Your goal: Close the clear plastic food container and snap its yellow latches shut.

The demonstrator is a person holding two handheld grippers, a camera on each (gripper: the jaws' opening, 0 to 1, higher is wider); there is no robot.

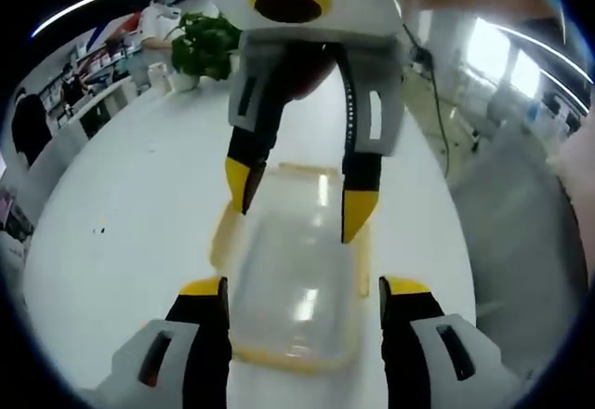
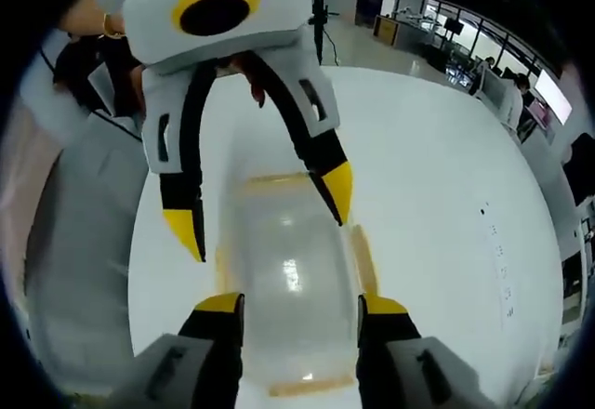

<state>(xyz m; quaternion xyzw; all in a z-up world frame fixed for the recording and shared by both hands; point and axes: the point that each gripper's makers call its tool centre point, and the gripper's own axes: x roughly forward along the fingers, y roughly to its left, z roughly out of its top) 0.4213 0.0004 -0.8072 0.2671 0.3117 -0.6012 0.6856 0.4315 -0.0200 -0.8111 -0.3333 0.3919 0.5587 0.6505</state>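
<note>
A clear plastic container (image 1: 293, 283) with yellow latches lies flat on the white table (image 1: 130, 204), its lid resting on top. My left gripper (image 1: 304, 290) is open, one jaw on each side of the container's near end. My right gripper (image 1: 299, 197) comes in from the far side, open, tips over the far end. One side latch (image 1: 223, 234) flares outward. In the right gripper view the container (image 2: 284, 270) sits between my open right gripper (image 2: 301, 304), with the left gripper (image 2: 261, 209) open over its far part. A side latch (image 2: 364, 258) sticks out there.
A potted green plant (image 1: 204, 42) and white cups stand at the table's far edge. Desks and people fill the office behind. A person's hand (image 2: 93, 20) holds the left gripper. The table's right edge (image 1: 446, 204) drops to grey floor.
</note>
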